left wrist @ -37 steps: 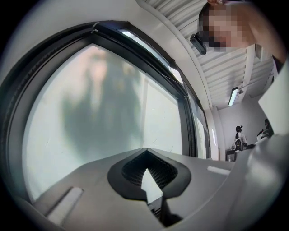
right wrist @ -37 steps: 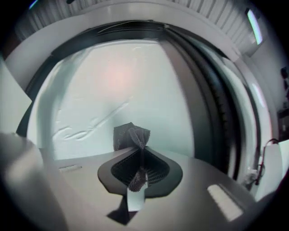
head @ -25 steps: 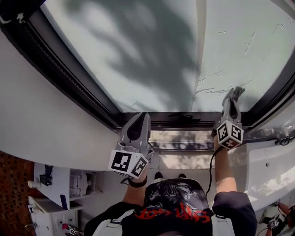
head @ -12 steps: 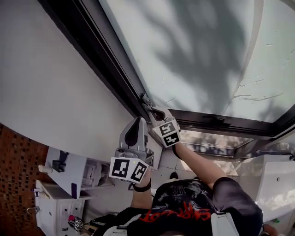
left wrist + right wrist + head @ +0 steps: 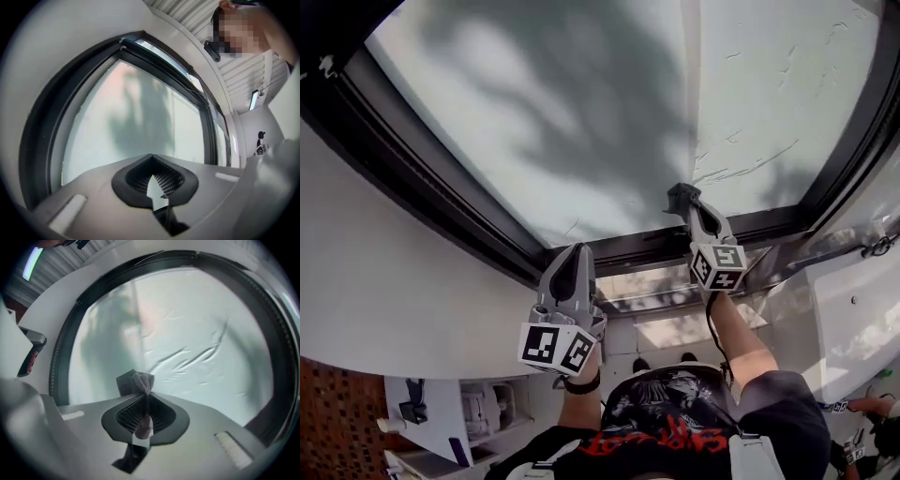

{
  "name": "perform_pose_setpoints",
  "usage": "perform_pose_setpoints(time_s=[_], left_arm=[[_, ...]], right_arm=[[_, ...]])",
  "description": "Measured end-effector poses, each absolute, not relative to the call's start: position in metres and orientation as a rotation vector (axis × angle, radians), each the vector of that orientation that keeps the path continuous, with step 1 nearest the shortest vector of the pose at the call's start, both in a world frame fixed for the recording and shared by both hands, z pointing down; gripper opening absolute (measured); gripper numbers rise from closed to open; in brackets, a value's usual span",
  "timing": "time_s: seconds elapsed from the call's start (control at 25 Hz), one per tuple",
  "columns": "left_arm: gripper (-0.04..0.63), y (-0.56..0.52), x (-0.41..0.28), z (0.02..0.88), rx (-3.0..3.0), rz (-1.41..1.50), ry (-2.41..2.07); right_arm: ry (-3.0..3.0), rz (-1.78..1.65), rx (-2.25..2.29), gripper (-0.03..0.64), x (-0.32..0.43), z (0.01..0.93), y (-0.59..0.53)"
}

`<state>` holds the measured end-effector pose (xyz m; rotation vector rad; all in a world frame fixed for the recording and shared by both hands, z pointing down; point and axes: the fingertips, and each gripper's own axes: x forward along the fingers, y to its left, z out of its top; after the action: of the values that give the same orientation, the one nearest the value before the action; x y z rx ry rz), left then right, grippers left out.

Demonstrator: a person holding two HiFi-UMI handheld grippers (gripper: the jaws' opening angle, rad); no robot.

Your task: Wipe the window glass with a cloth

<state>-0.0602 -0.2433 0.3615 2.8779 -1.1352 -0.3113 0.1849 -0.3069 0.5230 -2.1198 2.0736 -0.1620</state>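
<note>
The frosted window glass (image 5: 581, 122) fills the upper head view inside a dark frame (image 5: 422, 178). My right gripper (image 5: 682, 200) is shut on a small grey cloth (image 5: 676, 194) and holds it against the glass just above the bottom frame rail, right of centre. In the right gripper view the cloth (image 5: 136, 382) bunches out past the closed jaws toward the wrinkled pane (image 5: 187, 348). My left gripper (image 5: 573, 253) hangs below the bottom rail, off the glass, jaws together with nothing in them. Its own view faces the pane (image 5: 136, 126) from a distance.
A white wall (image 5: 375, 281) borders the frame on the left and a white ledge (image 5: 853, 300) lies at the right. The film on the glass has creases (image 5: 741, 169) at the right. A white cabinet (image 5: 422, 412) stands far below. A cable trails from the right arm.
The right gripper with the cloth swept from the bottom right of the glass to the lower left corner, then back toward the middle of the bottom edge. The left gripper stayed put.
</note>
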Motion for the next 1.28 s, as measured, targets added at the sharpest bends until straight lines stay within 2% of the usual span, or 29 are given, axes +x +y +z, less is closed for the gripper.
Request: perform_pose_setpoints(time_s=[0.28,0.4,0.52,0.64,0.84,1.04,1.28], left_arm=[[0.002,-0.226,0.003,0.36,2.925,-0.285,-1.002],[0.002,-0.217,0.021,0.363,2.935,-0.26,-0.99],[0.002,-0.214,0.025,0.366,2.929,-0.245,-1.027],[0.002,-0.215,0.007,0.365,2.913,-0.237,-1.112],[0.002,-0.215,-0.037,0.364,2.862,-0.257,-1.285],[0.002,-0.21,-0.107,0.352,2.782,-0.315,-1.503],[0.002,-0.202,-0.161,0.346,2.703,-0.376,-1.641]], right_arm=[[1.627,-0.263,-2.54,0.025,0.437,0.549,-0.224],[1.472,-0.304,-2.646,0.026,0.502,0.555,-0.206],[1.332,-0.294,-2.655,0.025,0.523,0.547,-0.193],[1.491,-0.178,-2.52,0.025,0.455,0.53,-0.212],[2.21,0.063,-2.043,0.025,0.204,0.498,-0.278],[2.635,-0.059,-1.466,0.025,-0.023,0.5,-0.314],[2.841,-0.25,-1.205,0.025,-0.175,0.522,-0.335]])
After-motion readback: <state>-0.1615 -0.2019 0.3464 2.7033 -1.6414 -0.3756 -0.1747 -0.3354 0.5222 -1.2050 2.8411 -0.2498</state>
